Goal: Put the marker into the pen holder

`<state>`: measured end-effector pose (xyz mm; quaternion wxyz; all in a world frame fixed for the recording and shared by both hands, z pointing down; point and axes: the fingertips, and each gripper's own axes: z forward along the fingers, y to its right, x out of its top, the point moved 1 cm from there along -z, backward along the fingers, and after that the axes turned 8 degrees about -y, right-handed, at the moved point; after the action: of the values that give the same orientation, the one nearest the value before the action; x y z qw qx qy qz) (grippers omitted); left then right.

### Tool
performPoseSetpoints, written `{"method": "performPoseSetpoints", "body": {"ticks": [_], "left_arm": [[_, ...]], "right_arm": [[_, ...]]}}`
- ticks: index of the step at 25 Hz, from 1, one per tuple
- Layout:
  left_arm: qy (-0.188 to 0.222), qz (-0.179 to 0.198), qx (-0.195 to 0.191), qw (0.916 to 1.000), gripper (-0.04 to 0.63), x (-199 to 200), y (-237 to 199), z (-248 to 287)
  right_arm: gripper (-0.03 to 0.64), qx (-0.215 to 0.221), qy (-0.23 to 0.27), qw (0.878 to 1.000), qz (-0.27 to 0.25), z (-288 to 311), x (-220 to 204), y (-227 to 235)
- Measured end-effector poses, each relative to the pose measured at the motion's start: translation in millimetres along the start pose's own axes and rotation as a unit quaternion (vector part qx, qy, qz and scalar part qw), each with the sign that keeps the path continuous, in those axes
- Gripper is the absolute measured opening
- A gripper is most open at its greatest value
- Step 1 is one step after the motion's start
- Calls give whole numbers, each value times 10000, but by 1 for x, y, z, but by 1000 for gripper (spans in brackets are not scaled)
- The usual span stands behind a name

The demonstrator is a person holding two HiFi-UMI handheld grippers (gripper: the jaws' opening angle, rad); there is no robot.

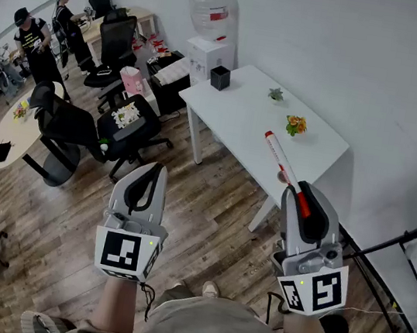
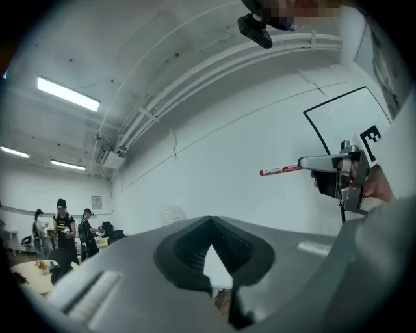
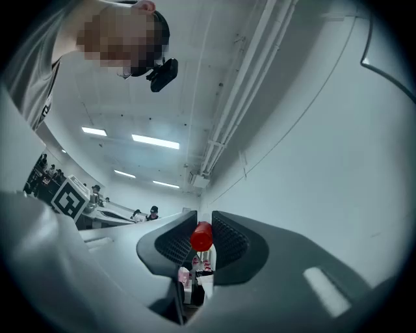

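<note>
In the head view my right gripper (image 1: 300, 189) is raised in front of me, shut on a red-and-white marker (image 1: 279, 157) that sticks out past its tips over the white table (image 1: 239, 120). The black pen holder (image 1: 220, 77) stands near the table's far left corner, well away from the marker. The right gripper view shows the marker's red end (image 3: 201, 235) clamped between the jaws. My left gripper (image 1: 151, 170) is held up over the floor, shut and empty. In the left gripper view the marker (image 2: 281, 171) projects from the right gripper (image 2: 307, 162).
On the table stand a small green plant (image 1: 276, 94) and orange flowers (image 1: 297, 125). A water dispenser (image 1: 209, 40) is behind the table. Office chairs (image 1: 73, 129) and a round table (image 1: 12, 140) fill the left, with people (image 1: 32, 40) at the far back.
</note>
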<state>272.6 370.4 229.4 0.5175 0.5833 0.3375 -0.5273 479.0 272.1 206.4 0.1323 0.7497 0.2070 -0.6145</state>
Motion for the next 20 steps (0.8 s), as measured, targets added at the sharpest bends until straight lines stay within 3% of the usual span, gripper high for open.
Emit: {"method": "performPoseSetpoints", "body": {"ticks": [5, 15, 20], "left_arm": [[-3, 42, -39, 10000, 0, 2, 8, 0], [24, 47, -129, 9999, 0, 3, 11, 2], [-227, -98, -244, 9994, 0, -18, 20, 6]], "right_arm": [[100, -24, 144, 9991, 407, -7, 1, 11], [100, 239, -200, 9986, 419, 3, -18, 5], [100, 283, -196, 9983, 465, 3, -19, 7]]}}
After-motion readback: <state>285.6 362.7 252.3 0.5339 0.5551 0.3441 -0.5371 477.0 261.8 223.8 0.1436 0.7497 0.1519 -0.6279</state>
